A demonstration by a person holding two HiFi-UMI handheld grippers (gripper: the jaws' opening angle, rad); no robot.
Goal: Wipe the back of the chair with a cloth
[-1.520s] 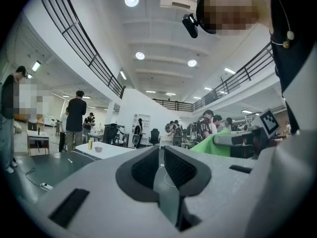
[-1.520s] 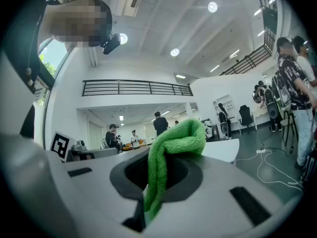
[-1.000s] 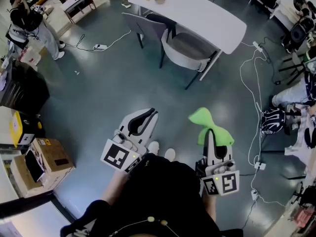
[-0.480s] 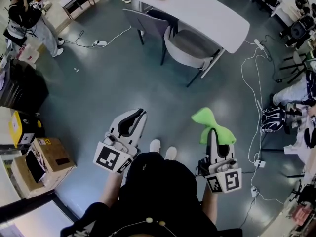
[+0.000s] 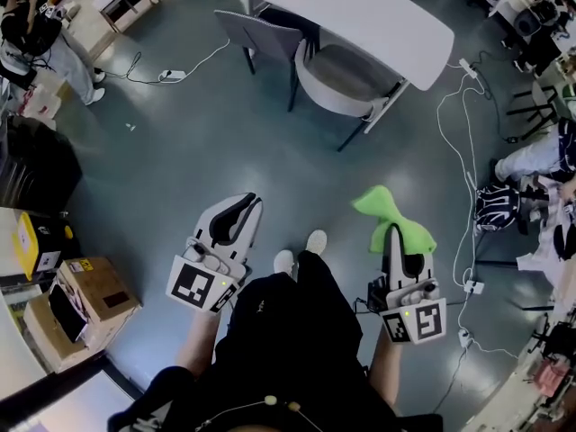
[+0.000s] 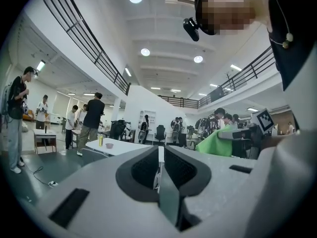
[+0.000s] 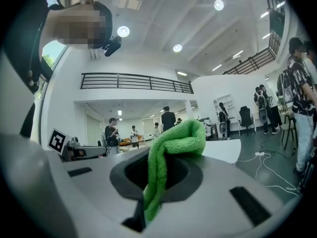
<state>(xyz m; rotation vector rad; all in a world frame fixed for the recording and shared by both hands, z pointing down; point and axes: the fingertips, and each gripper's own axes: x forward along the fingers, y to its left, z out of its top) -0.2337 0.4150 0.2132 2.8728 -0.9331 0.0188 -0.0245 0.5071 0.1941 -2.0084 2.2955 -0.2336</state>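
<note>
Green fluffy cloth (image 7: 171,152) is pinched by the white right gripper (image 5: 393,230), well apart from the grey padded chair (image 5: 346,77); the white left gripper (image 5: 241,203) is pressed together, empty.

The left tongs (image 5: 239,207) and right tongs (image 5: 393,234) are held out low in front of the body, side by side, well apart and pointing forward. The left jaws are pressed together on nothing. The right jaws are clamped on a green cloth (image 5: 387,210).
</note>
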